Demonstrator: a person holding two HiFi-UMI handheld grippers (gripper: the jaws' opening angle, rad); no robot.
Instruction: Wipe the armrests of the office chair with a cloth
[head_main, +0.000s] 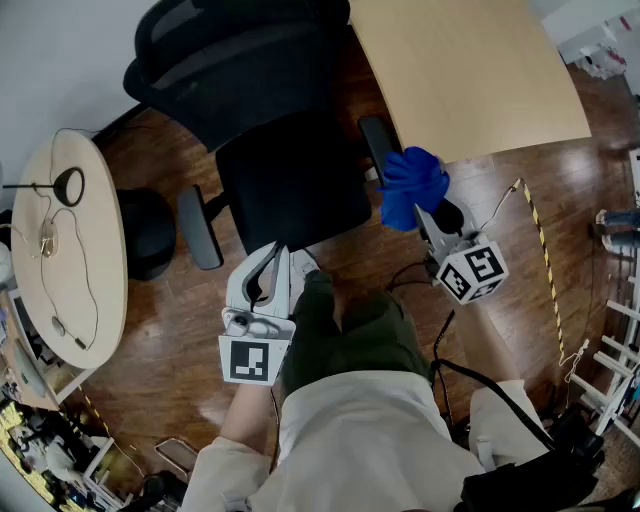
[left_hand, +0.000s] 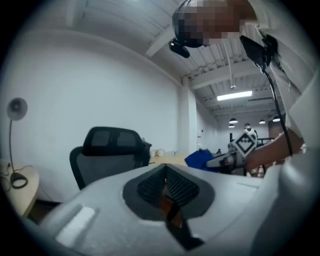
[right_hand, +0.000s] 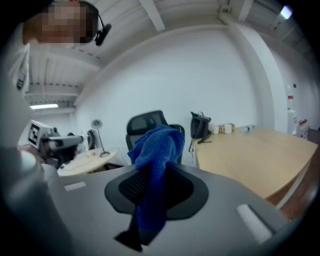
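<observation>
The black office chair stands in front of me, its back toward the wall. Its left armrest is bare. My right gripper is shut on a bunched blue cloth, which sits at the front end of the right armrest and hides that part; contact cannot be told. The right gripper view shows the cloth pinched between the jaws, the chair behind. My left gripper hovers shut and empty near the seat's front edge, seen too in its own view.
A light wooden desk stands right of the chair, with a black bag on it. An oval white table with a lamp is at the left. A black round stool sits by the left armrest. Cables and striped tape cross the floor.
</observation>
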